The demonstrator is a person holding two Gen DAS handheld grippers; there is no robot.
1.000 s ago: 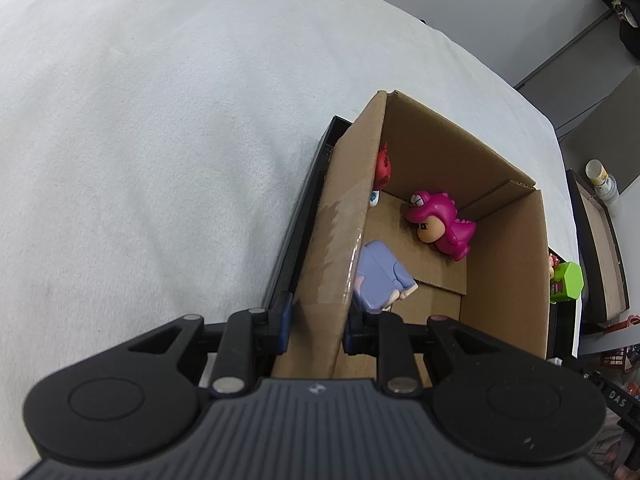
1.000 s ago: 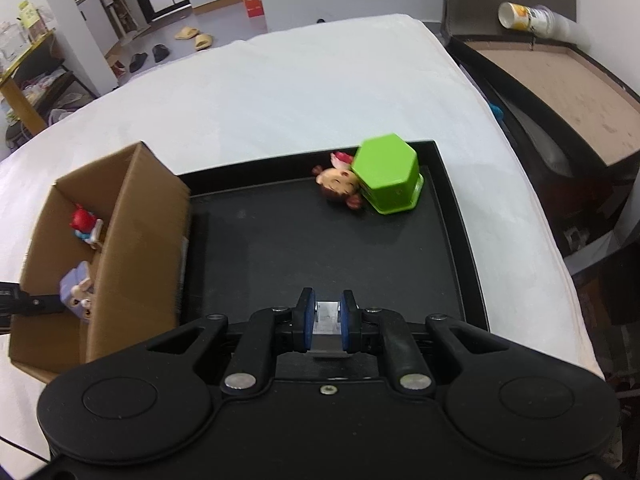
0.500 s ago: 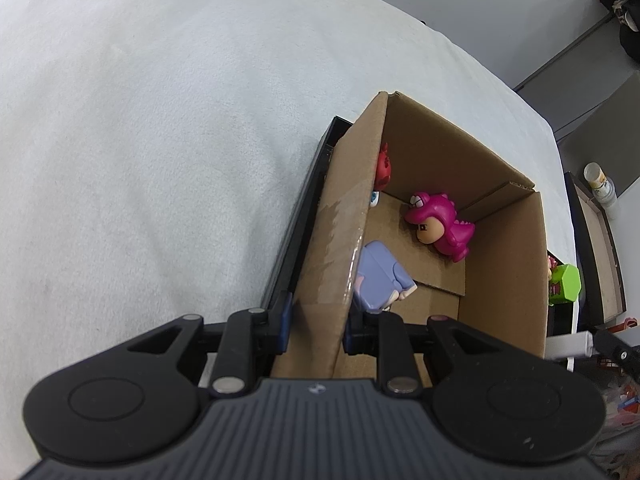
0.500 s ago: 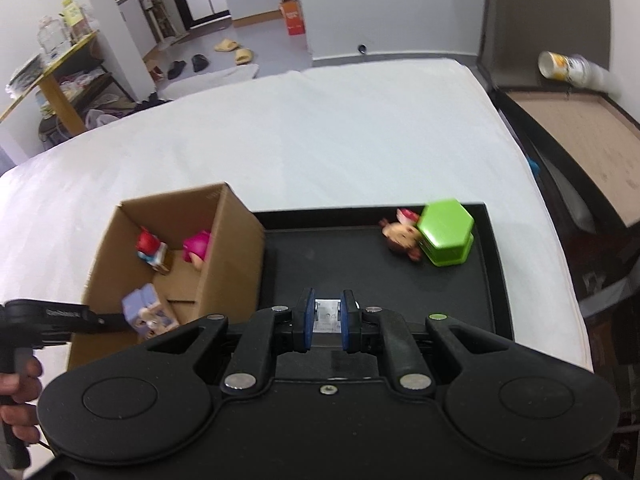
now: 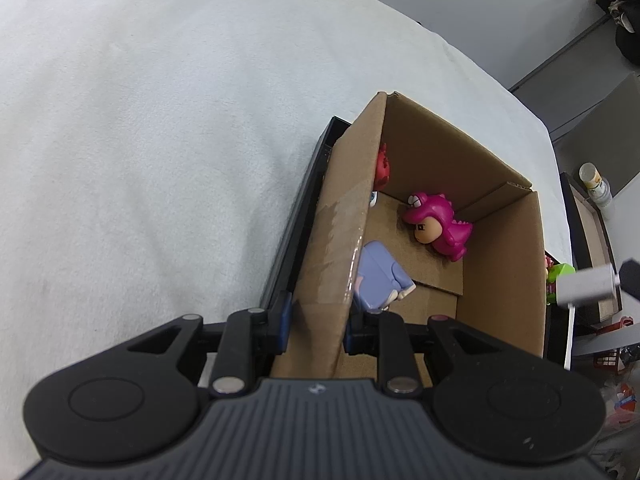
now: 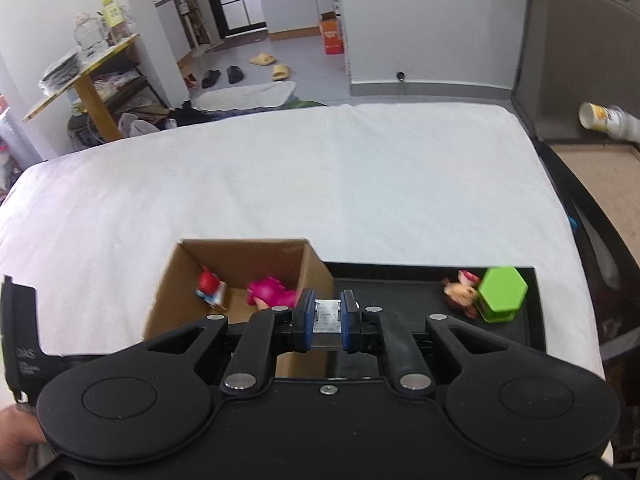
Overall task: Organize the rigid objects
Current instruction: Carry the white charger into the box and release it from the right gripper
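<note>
Small silver block [image 6: 328, 322] squeezed tight between right fingers [image 6: 306, 318], up over the box [image 6: 236, 264] edge. Box wall pinched between left fingers [image 5: 285, 316], nearly closed. Three toys inside: pink dinosaur [image 5: 438, 226], red one [image 5: 382, 166], purple one [image 5: 378, 276]. On black tray [image 6: 400, 280]: one green block [image 6: 500, 292], maybe one doll [image 6: 458, 290], blurry.

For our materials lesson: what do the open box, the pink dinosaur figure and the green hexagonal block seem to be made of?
Box: brown corrugated cardboard, matte, with fluted cut edges and a glossy tape strip. Pink dinosaur figure: probably moulded plastic or vinyl, smooth with a slight sheen. Green hexagonal block: likely hard plastic, uniform colour and crisp edges.
</note>
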